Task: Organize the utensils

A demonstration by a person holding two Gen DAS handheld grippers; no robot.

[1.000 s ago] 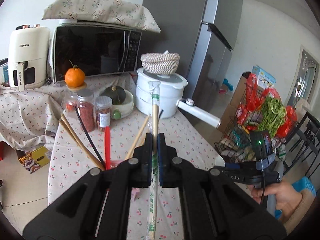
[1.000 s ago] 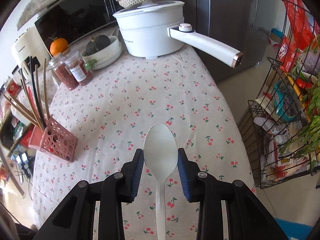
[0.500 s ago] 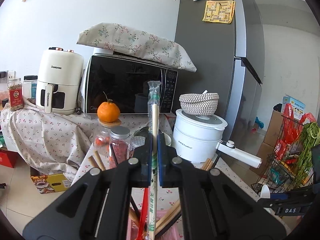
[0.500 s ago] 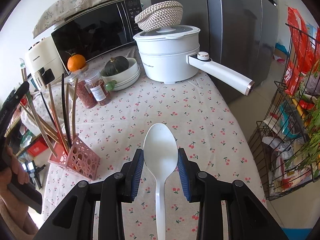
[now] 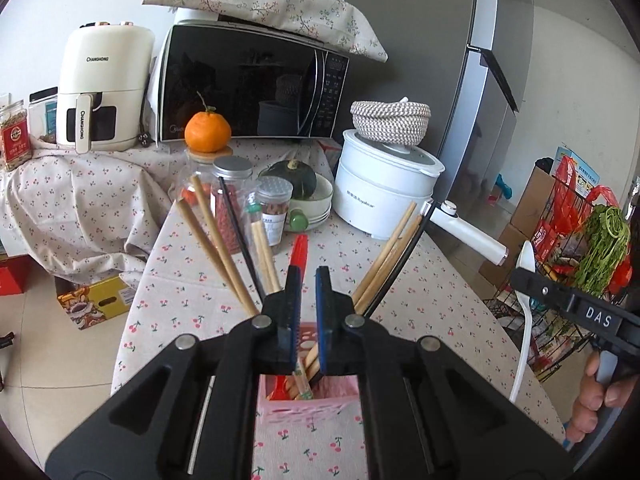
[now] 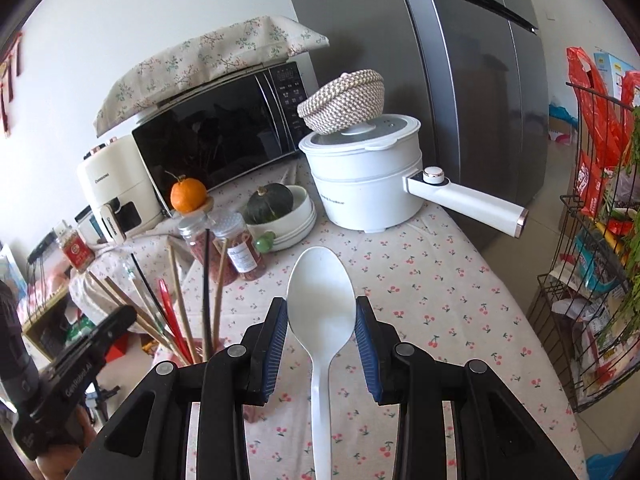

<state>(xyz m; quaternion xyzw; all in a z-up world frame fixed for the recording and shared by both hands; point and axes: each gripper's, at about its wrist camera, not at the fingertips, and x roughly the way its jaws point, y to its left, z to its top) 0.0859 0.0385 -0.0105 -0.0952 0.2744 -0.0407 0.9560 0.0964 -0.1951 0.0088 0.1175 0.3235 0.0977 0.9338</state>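
My left gripper (image 5: 307, 280) is open and empty, right above the pink perforated utensil holder (image 5: 308, 408). The holder contains several wooden chopsticks (image 5: 224, 256), a black chopstick, a red utensil (image 5: 299, 250) and the wrapped chopsticks (image 5: 262, 256). My right gripper (image 6: 321, 312) is shut on a white plastic spoon (image 6: 320, 300), bowl up, held above the table to the right of the holder (image 6: 192, 354). The spoon also shows in the left wrist view (image 5: 525, 300).
On the cherry-print tablecloth (image 5: 420, 304) stand spice jars (image 5: 236, 200), a bowl with a squash (image 5: 308, 196), a white electric pot (image 5: 384, 192) with a long handle, a microwave (image 5: 252, 84) and an air fryer. A wire rack of groceries (image 6: 600, 240) stands right of the table.
My left gripper let go of the wrapped chopsticks, which now stand in the holder, and its jaws opened. My right gripper with the spoon moved closer to the holder.
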